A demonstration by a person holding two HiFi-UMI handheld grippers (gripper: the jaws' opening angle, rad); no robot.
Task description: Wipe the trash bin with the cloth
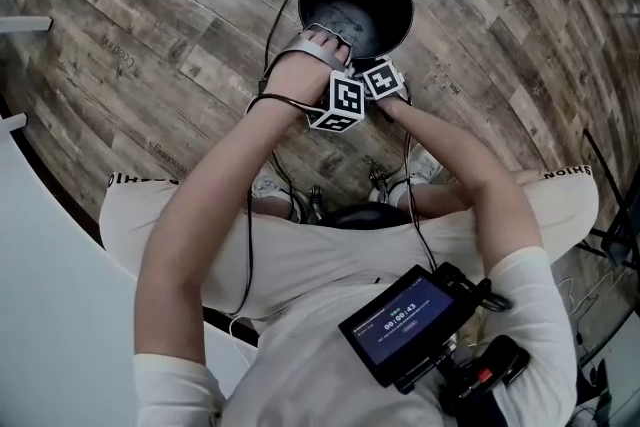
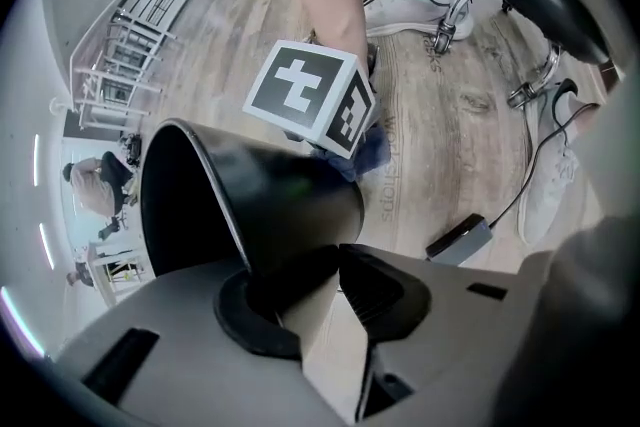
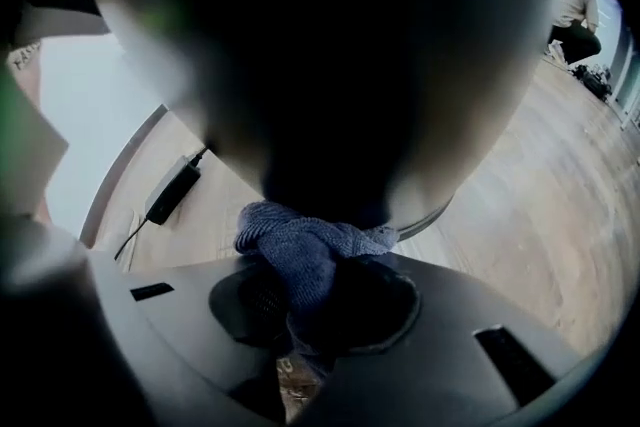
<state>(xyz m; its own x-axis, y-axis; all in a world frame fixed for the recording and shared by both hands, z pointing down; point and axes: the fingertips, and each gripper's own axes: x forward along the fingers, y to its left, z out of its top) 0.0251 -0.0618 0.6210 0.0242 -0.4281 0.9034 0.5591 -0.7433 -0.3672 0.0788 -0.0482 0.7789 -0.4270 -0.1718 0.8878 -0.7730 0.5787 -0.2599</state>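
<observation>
The black trash bin (image 1: 355, 0) stands on the wooden floor in front of the seated person. My left gripper (image 1: 328, 37) is at its near rim; in the left gripper view the left gripper (image 2: 335, 260) is shut on that rim, with the bin wall (image 2: 260, 200) between the jaws. My right gripper (image 3: 310, 280) is shut on a blue cloth (image 3: 300, 250) and holds it against the bin's outer wall (image 3: 330, 65). From the left gripper view, the right gripper's marker cube (image 2: 310, 100) sits low beside the bin with the cloth (image 2: 368, 150) under it. In the head view the right gripper's cube (image 1: 383, 80) hides the cloth.
A black power adapter (image 2: 460, 237) and cables lie on the floor next to the bin. The person's shoes (image 2: 405, 5) and chrome stool legs (image 2: 530, 80) are close behind. Metal racks (image 2: 120, 55) and a seated person (image 2: 95, 185) are farther off.
</observation>
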